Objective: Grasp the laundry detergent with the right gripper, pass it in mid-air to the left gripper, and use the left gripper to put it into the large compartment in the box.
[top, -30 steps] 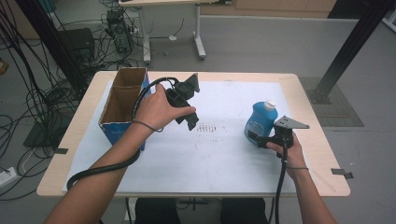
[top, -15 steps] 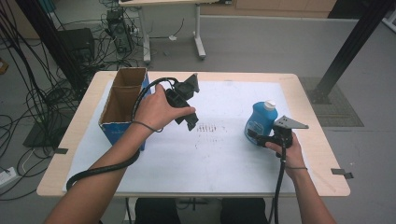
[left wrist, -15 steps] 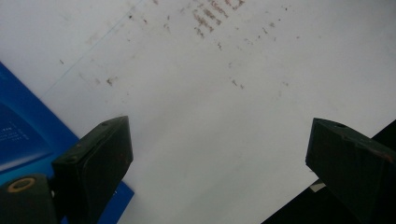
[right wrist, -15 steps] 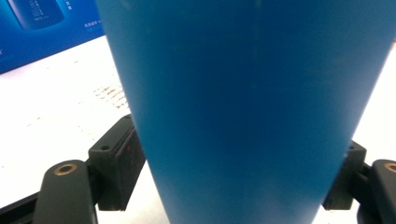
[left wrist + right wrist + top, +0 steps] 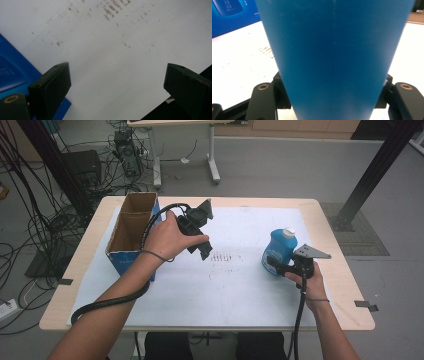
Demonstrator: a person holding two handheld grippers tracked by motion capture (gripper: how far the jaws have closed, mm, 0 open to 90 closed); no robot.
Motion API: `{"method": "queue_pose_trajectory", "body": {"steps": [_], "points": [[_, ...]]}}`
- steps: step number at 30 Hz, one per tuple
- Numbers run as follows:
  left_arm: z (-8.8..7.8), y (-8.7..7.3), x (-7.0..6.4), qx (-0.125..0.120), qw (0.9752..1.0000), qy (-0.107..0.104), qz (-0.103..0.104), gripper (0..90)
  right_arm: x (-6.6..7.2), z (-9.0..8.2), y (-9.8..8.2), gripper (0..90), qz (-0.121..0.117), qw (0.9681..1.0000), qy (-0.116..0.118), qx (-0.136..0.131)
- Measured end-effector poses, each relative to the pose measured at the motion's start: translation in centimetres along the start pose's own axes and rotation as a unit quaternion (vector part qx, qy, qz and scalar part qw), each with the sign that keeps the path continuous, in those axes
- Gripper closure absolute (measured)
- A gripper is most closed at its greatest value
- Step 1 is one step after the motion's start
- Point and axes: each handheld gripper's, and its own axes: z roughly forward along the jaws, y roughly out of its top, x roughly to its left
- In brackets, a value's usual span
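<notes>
I read the right gripper [image 5: 276, 266] as clamped on the blue bottle [image 5: 279, 251]: its jaws have just been closing, pads now against both sides. The bottle stands upright on the white sheet [image 5: 240, 285], right side of the table [image 5: 345, 270]. The left gripper [image 5: 204, 251] hangs above the sheet beside the cardboard box [image 5: 131, 232], jaws wide apart, nothing between them.

Right gripper [image 5: 274, 265] jaws just closing; left gripper [image 5: 204, 251] jaws apart.

One blue plastic bottle with a white cap [image 5: 279, 251], one open blue-sided cardboard box [image 5: 131, 231], one white paper sheet [image 5: 230, 285], two black claws.
</notes>
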Motion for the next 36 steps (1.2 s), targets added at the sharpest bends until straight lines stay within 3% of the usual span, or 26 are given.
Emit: {"method": "queue_pose_trajectory", "body": {"steps": [36], "points": [[0.02, -0.1, -0.12, 0.001, 1.0, -0.001, 0.0, 7.9, 0.66, 0.0, -0.83, 41.0, -0.013, 0.9997, -0.015, -0.017]]}}
